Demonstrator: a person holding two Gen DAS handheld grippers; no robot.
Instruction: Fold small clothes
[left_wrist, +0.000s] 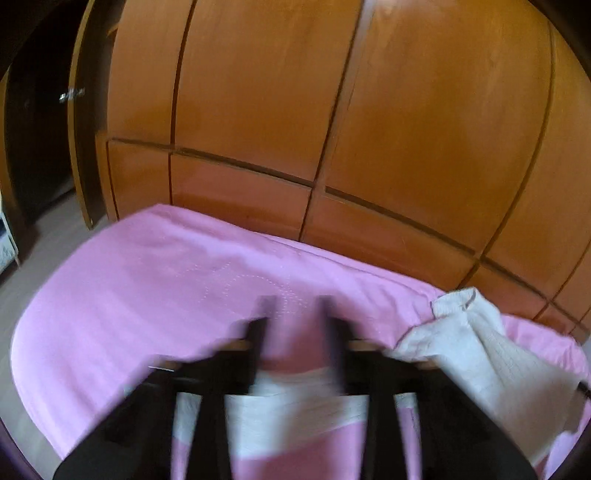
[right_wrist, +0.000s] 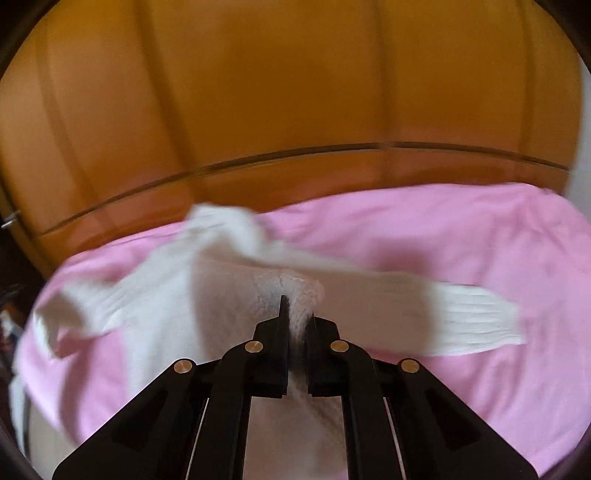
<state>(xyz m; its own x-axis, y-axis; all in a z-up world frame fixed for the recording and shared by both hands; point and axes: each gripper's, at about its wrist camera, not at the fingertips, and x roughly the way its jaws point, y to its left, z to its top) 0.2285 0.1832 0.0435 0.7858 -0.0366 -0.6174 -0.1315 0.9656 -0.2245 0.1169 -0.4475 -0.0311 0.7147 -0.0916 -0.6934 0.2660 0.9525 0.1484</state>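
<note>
Right gripper (right_wrist: 297, 314) clamped on the white knit garment (right_wrist: 221, 280), black fingers (right_wrist: 282, 325) pinched nearly together with a tuft of fuzzy cloth bunched between the tips. From that pinch, ribbed sleeve stretched toward 3 o'clock, lying over the pink bedsheet (right_wrist: 461, 236); another fold thrown up toward 11 o'clock, blurred; a further ribbed part trailing toward 9 o'clock. More white cloth visible beneath the gripper frame at 6 o'clock. Orange wooden wardrobe (right_wrist: 295, 92) filling the top half, a dark seam running across it just above the far edge of the bed.

In the left wrist view, left gripper (left_wrist: 295, 314) standing partly open, fingers (left_wrist: 264, 325) apart and smeared by blur, nothing pressed between the tips, only pink bedsheet (left_wrist: 147, 280) showing in the gap. White garment (left_wrist: 472, 350) raised at 3 to 4 o'clock of the fingertips, a small loop at its upper edge, fabric draped down toward 5 o'clock. Another band of white cloth lying flat under the gripper frame at 6 o'clock; hard to tell whether touching the frame. Faint dotted stitching on the sheet at 12 o'clock of the fingertips. Wardrobe panels (left_wrist: 332, 110) behind the bed, dark doorway (left_wrist: 33, 129) at 9 to 10 o'clock, pale floor (left_wrist: 44, 236) beside the bed's left corner.
</note>
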